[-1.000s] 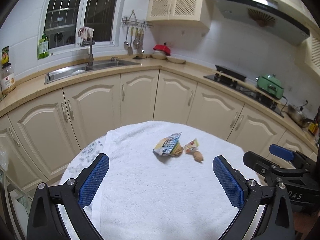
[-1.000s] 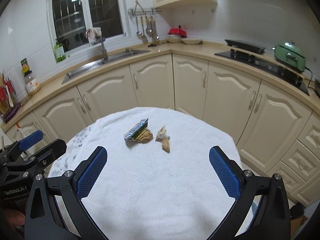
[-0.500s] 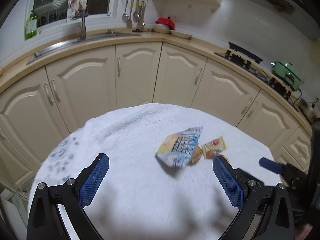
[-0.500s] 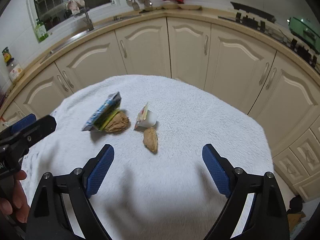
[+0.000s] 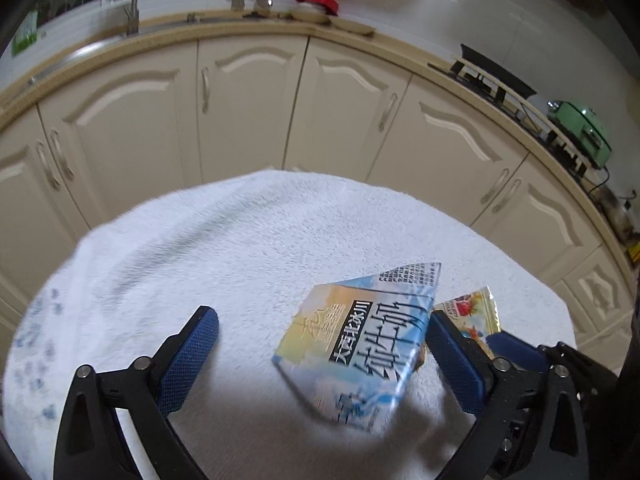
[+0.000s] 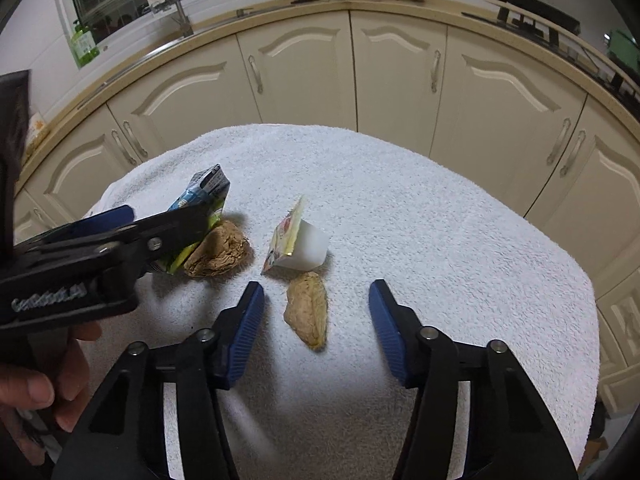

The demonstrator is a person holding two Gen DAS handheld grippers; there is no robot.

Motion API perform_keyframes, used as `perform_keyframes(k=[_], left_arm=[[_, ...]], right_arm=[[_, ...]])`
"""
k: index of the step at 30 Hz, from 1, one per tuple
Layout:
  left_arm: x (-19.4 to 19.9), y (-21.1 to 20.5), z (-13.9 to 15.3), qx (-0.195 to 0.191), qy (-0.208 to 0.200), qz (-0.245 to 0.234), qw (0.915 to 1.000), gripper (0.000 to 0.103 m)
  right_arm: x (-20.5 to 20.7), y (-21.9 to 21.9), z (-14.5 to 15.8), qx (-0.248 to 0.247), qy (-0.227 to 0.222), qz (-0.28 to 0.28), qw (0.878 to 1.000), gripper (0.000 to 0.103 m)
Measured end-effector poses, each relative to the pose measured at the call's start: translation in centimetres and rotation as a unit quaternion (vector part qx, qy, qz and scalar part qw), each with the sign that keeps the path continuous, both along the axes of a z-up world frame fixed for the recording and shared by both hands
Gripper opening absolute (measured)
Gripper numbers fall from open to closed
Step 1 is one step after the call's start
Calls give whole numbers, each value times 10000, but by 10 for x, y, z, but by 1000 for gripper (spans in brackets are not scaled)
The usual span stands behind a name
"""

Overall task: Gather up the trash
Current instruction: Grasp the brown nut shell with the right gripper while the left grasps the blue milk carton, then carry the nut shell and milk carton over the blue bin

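Observation:
On the white towel (image 6: 440,220) lie a flattened blue milk carton (image 5: 360,344), a small white jelly cup (image 6: 304,244) with a peeled lid, and two brown shell pieces. My left gripper (image 5: 320,344) straddles the carton; its jaws are closing. The right pad is at the carton's edge and the left pad is well apart. My right gripper (image 6: 316,300) has the nearer brown shell (image 6: 306,308) between its closing jaws, with neither pad touching it. The other shell (image 6: 218,250) leans on the carton (image 6: 208,188). In the right wrist view the left gripper (image 6: 170,212) comes in from the left.
The towel (image 5: 240,260) covers a round table that drops off on all sides. Cream cabinets (image 5: 240,100) curve behind it under a counter with a sink, hanging utensils, a stove and a green pot (image 5: 584,128). A hand (image 6: 32,392) holds the left gripper.
Both grippers have come down and closer to the trash. The left one now straddles the carton. The right one's jaws have narrowed around the nearer brown shell.

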State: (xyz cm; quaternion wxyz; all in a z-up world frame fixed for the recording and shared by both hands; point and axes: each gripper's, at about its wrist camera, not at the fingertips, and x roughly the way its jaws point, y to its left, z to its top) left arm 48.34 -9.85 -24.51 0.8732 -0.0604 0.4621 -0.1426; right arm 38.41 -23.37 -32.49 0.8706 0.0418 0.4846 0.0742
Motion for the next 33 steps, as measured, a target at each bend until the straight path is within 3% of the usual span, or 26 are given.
perform_keyframes(k=[3, 5, 6, 20, 28, 33], left_arm=[[16, 3, -7, -196, 42, -63, 9998, 84], [21, 7, -6, -420, 22, -168, 9990, 61], [26, 9, -6, -527, 46, -168, 9985, 59], [60, 29, 1, -374, -200, 78, 9991, 53], [37, 29, 18, -145, -534, 108, 9984, 53], [-5, 16, 32, -65, -712, 56, 9974, 53]], right_arm=[[1, 5, 0, 8, -17, 88, 10000, 31], [1, 7, 0, -14, -25, 122, 9999, 22], [1, 6, -1, 10, -32, 119, 9999, 21], [-23, -4, 6, 287, -26, 18, 9996, 20], [-55, -8, 18, 330, -59, -48, 9994, 20], [-81, -10, 31, 345, -151, -60, 9993, 20]])
